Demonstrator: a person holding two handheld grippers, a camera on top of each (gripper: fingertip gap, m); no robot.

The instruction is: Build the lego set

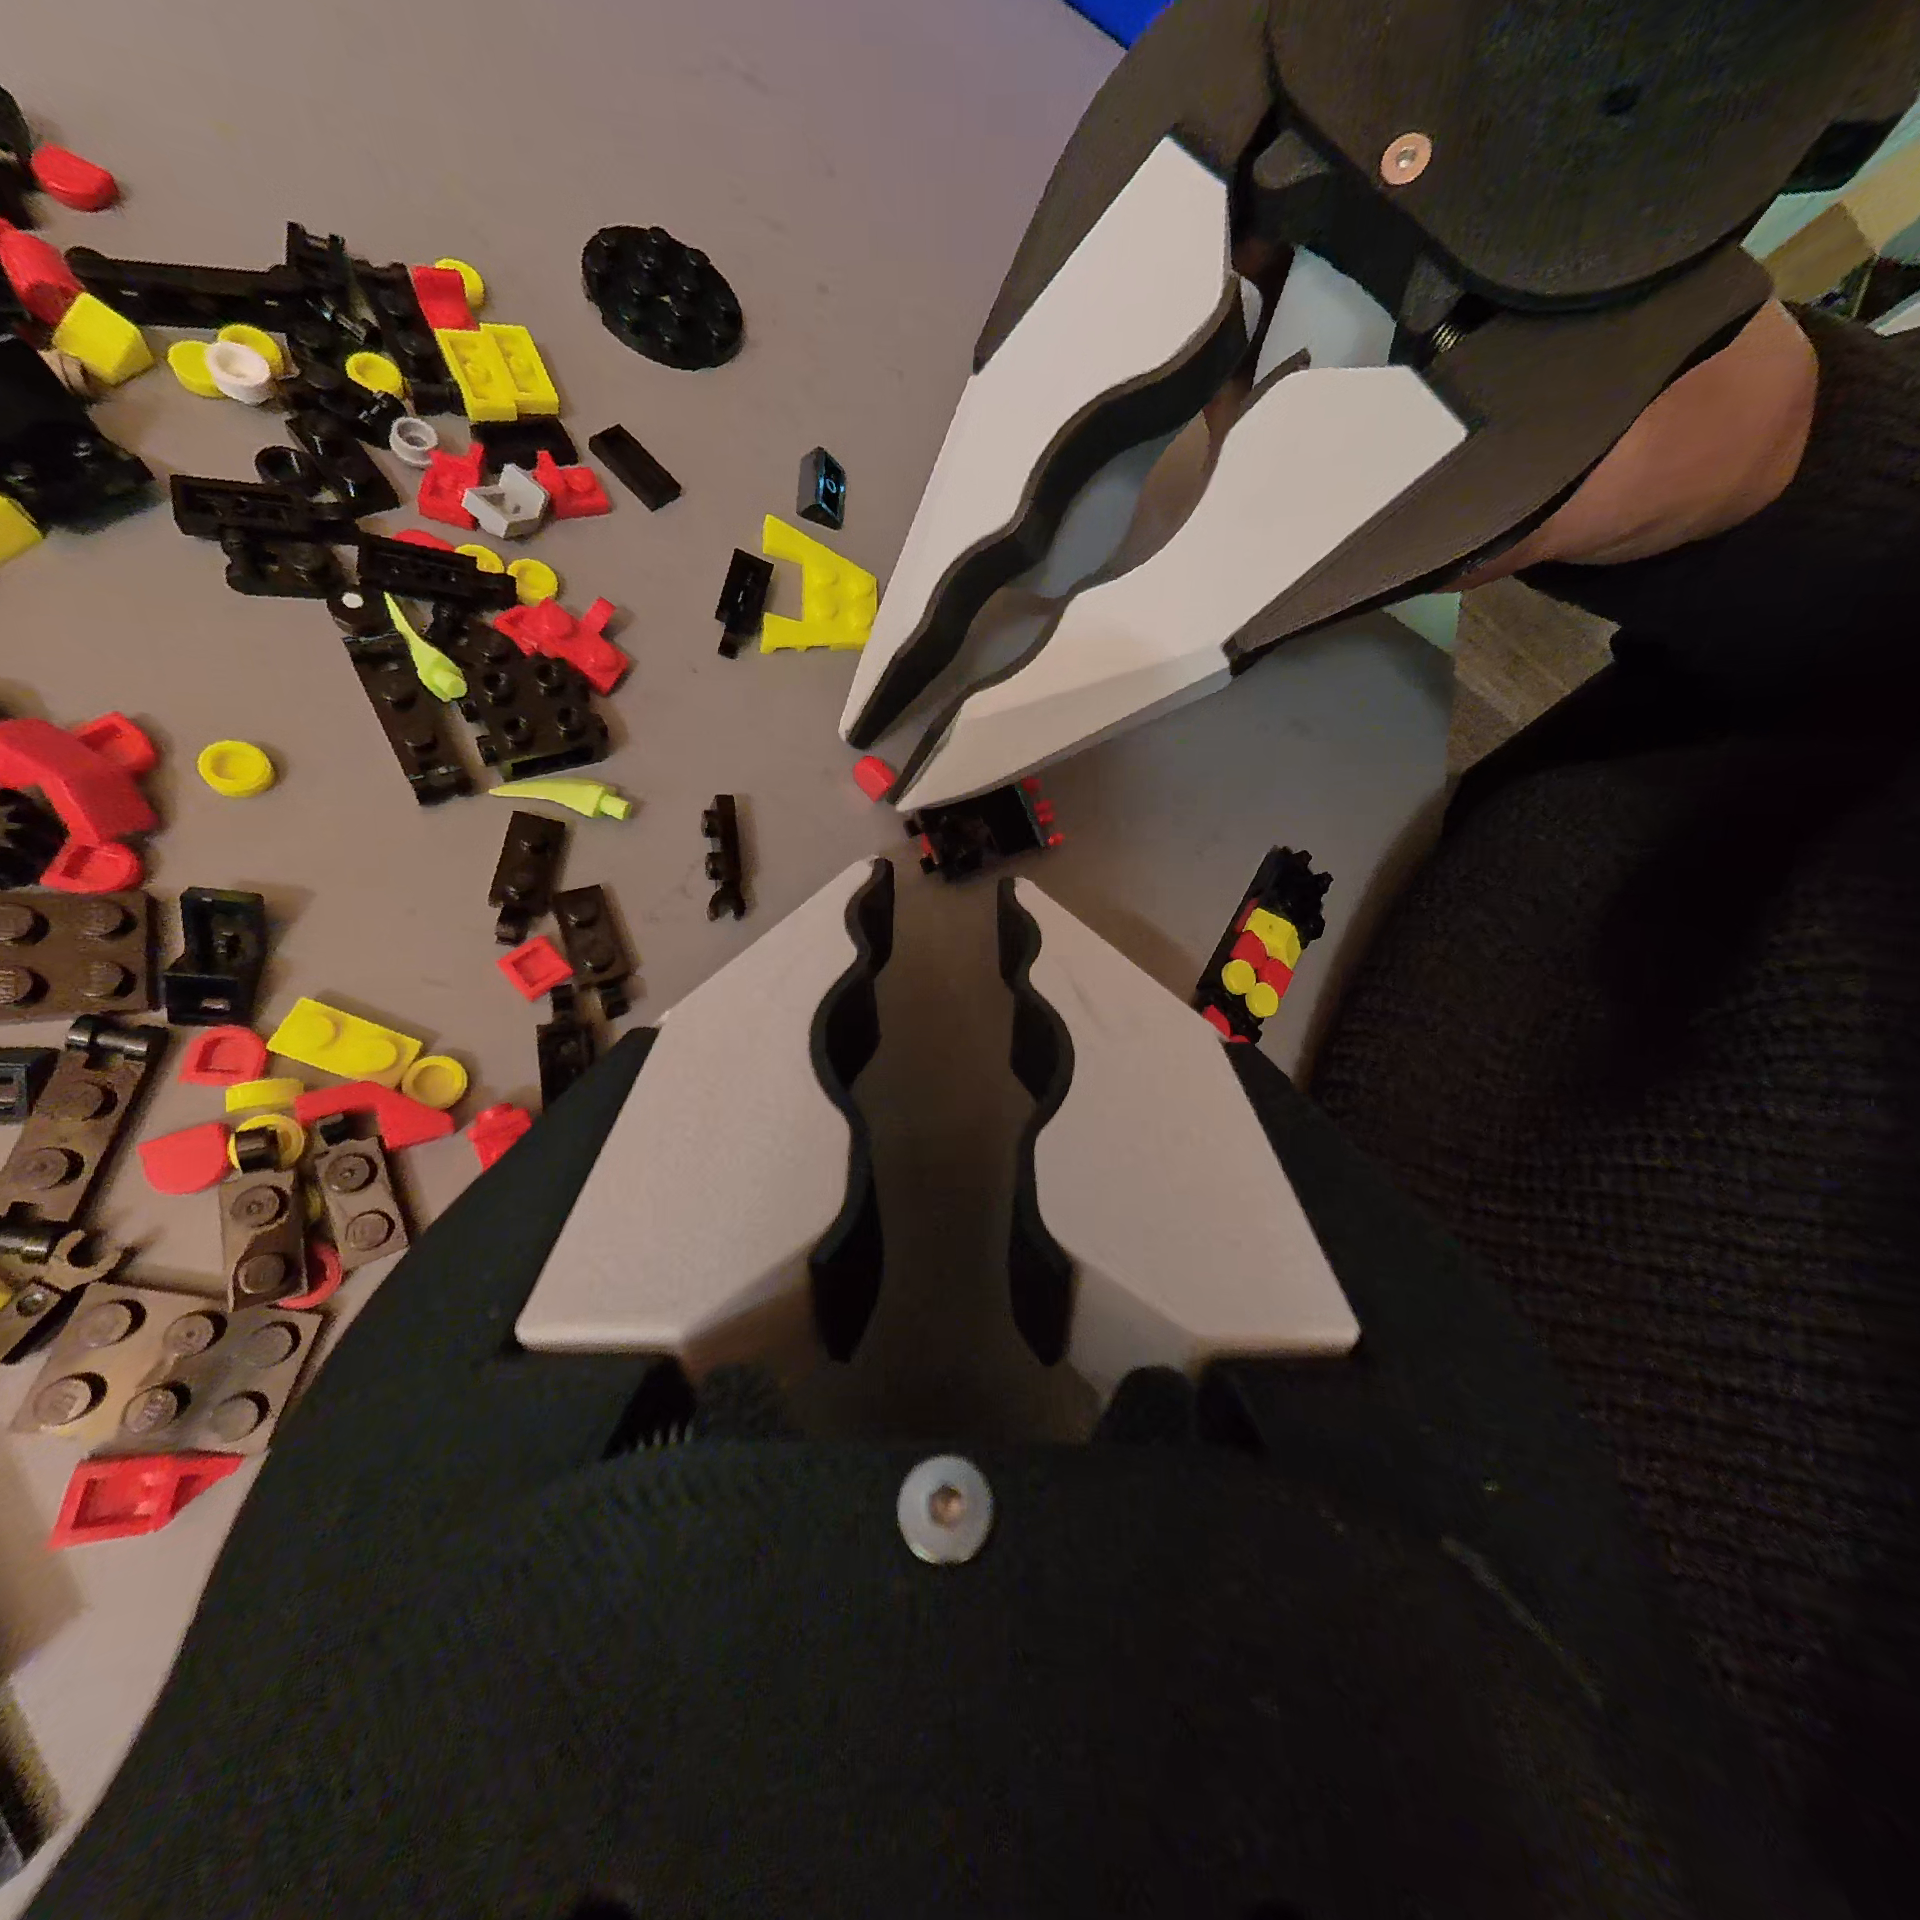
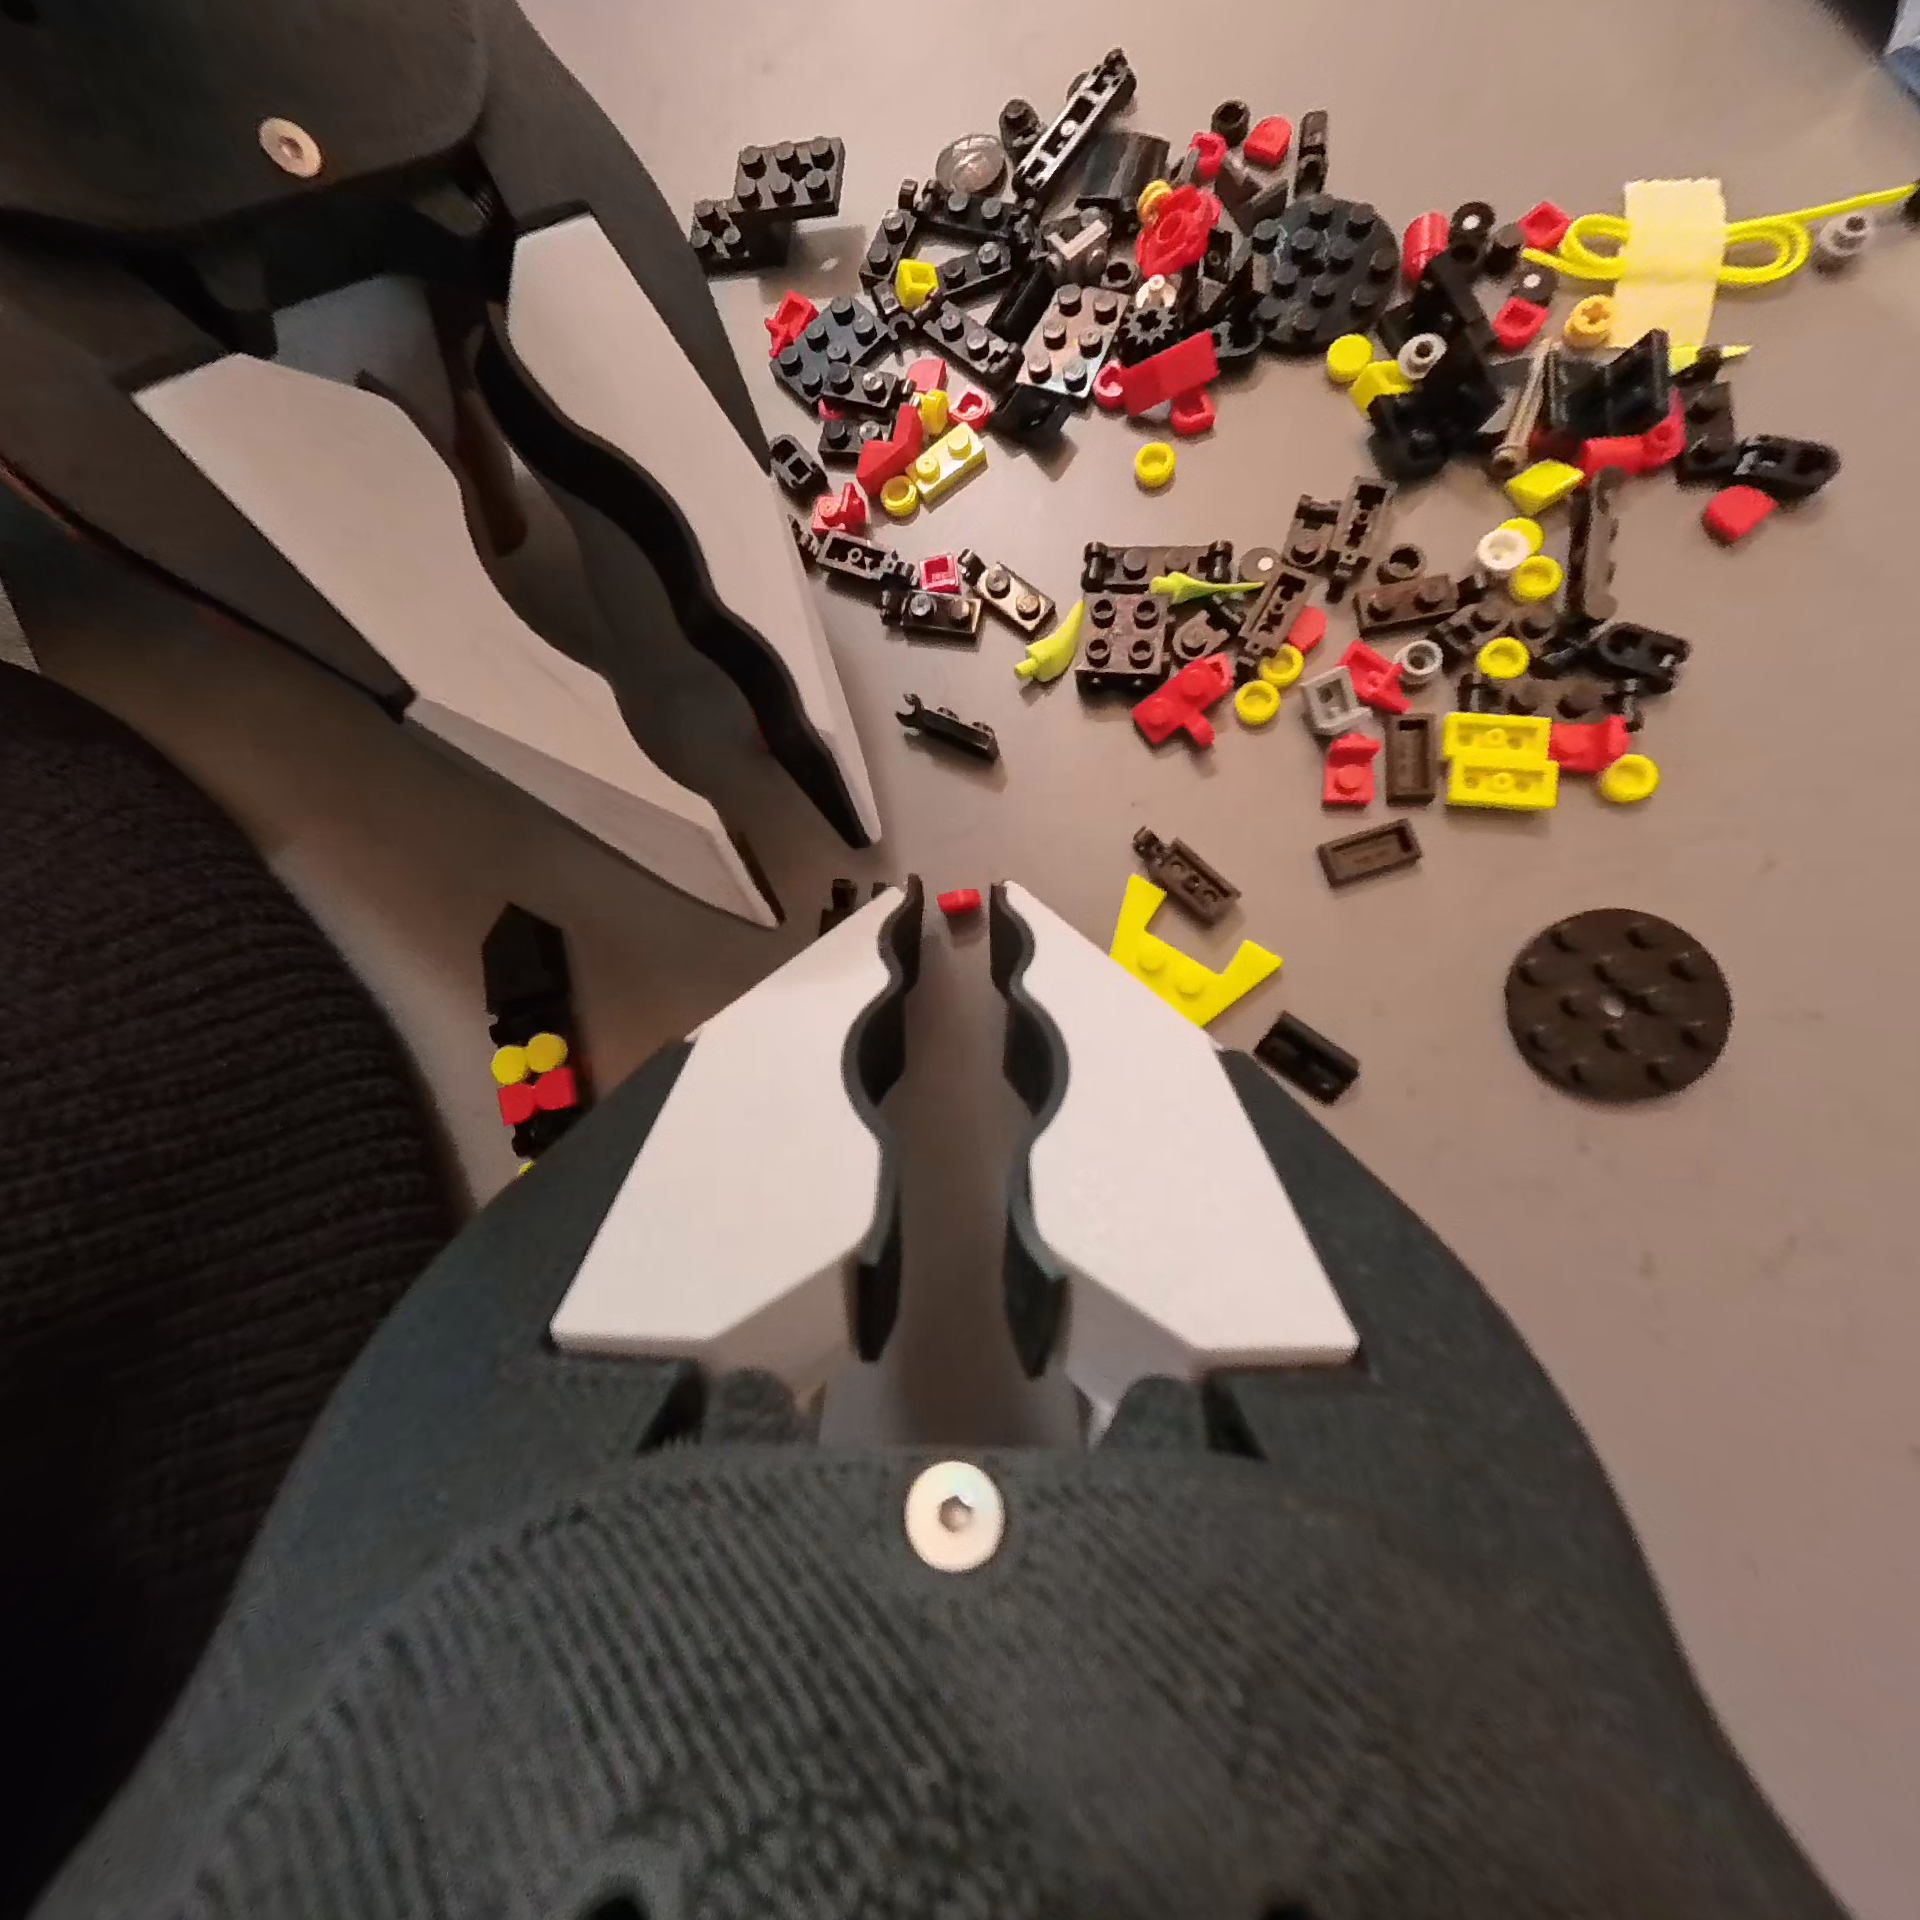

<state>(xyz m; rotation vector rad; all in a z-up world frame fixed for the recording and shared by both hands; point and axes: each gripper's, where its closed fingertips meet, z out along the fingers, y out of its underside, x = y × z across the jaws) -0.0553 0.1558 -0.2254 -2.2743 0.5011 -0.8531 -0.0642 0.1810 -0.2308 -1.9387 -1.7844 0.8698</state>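
My right gripper (image 2: 956, 886) is slightly open, with a small red piece (image 2: 958, 900) lying on the grey table between its tips; a thin gap shows on each side of the piece. In the left wrist view this gripper (image 1: 881, 771) comes in from the upper right, over the same red piece (image 1: 871, 781). My left gripper (image 1: 945, 876) is open and empty, its tips just short of a small black and red assembly (image 1: 982, 826). A longer black, yellow and red assembly (image 1: 1262, 956) lies to the right, and also shows in the right wrist view (image 2: 530, 1049).
A wide pile of loose black, red and yellow pieces (image 2: 1299, 436) covers the table beyond the grippers. A yellow wedge plate (image 2: 1184, 961) and a black round plate (image 2: 1618, 1000) lie near the right gripper. A hand (image 1: 1683, 468) and dark knit clothing (image 1: 1610, 1039) are at the table edge. Less than 4 cm separates the two grippers' tips. The right tips stand about 10 centimetres off the black round plate (image 2: 1618, 1000).
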